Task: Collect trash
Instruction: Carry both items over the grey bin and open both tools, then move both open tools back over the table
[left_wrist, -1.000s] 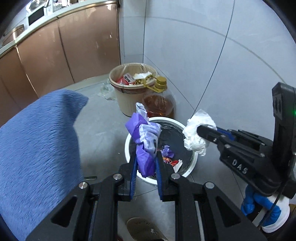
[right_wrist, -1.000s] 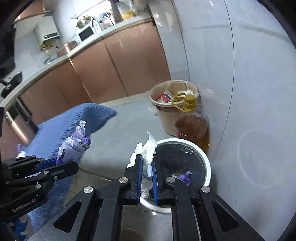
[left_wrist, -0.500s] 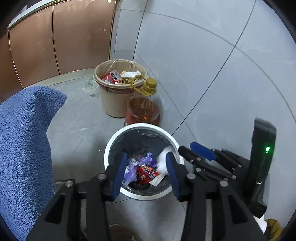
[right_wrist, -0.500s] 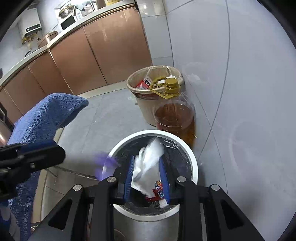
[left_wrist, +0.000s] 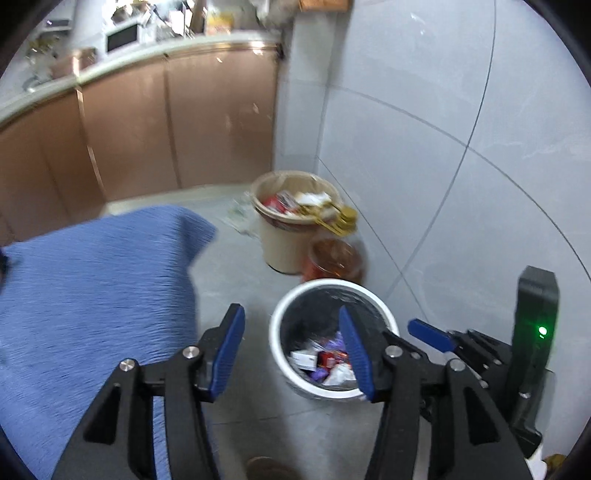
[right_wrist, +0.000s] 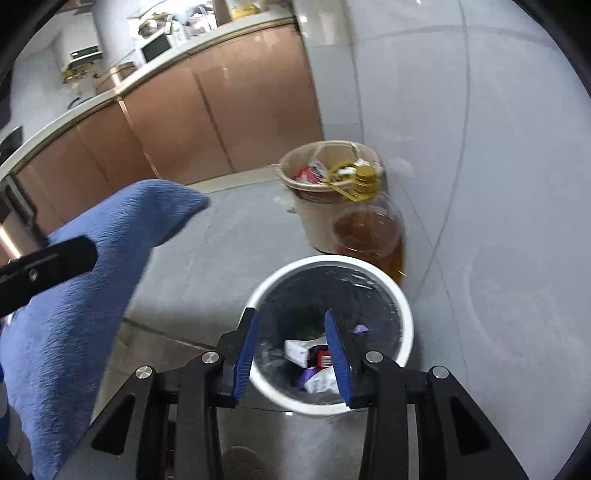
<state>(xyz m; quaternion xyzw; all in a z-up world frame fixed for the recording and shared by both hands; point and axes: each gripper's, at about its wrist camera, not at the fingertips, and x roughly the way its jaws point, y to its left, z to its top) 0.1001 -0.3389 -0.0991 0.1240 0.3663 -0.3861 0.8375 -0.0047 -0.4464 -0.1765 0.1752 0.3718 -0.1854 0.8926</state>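
Observation:
A white bin (left_wrist: 280, 350) with a black liner stands on the floor by the wall, also in the right wrist view as the white bin (right_wrist: 402, 306). Inside lie wrappers and crumpled paper, the trash (left_wrist: 325, 363) (right_wrist: 310, 356). My left gripper (left_wrist: 291, 325) hovers above the bin's left rim; its jaws are opening with nothing between them. My right gripper (right_wrist: 290, 319) hangs over the bin, jaws opening and empty. The right gripper's blue fingertip (left_wrist: 430, 334) shows right of the bin in the left wrist view.
A beige bin (left_wrist: 284, 236) full of rubbish and a jug of amber oil (right_wrist: 369, 240) stand behind the white bin against the tiled wall. A blue fleecy cloth (left_wrist: 92, 295) fills the left. Brown cabinets (left_wrist: 147, 129) run along the back.
Both grippers let go: the purple wrapper and the white paper dropped into the white bin. Both jaws spread wider and the left gripper has lifted and drawn back from the bin.

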